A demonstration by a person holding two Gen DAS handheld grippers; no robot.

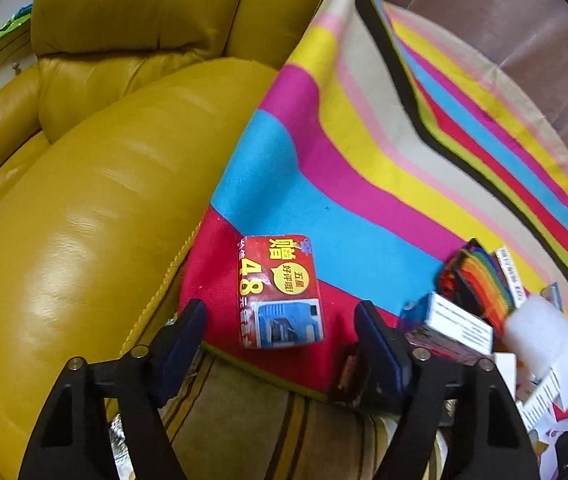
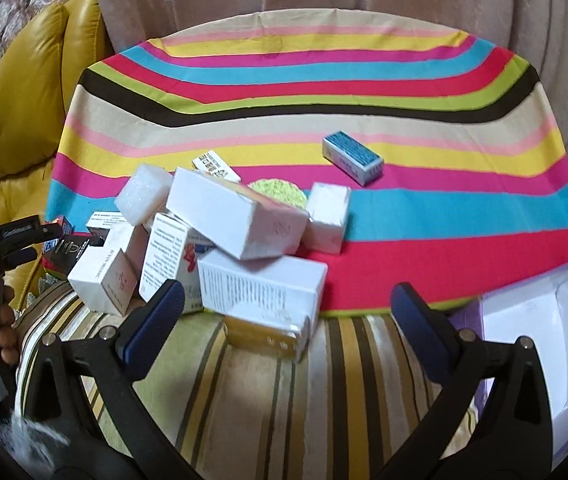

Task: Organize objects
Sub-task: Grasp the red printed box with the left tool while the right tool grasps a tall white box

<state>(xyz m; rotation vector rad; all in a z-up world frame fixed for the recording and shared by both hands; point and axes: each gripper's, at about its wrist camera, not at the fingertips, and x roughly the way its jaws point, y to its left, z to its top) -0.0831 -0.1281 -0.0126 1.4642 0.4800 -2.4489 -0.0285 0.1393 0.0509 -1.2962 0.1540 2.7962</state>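
Striped cloth (image 2: 404, 240): pile of boxes (image 2: 244, 248) heaped unsorted at its near edge, red packet (image 1: 280, 292) apart; my left gripper (image 1: 280, 320) and right gripper (image 2: 288, 300) both open, empty.

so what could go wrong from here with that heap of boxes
1. The long white box lies tilted across the heap; nudging anything beneath could send it sliding.
2. The yellow-ended box sits off the striped cloth, near the edge, and may drop.
3. The red packet lies flat, so the left gripper may snag cloth.
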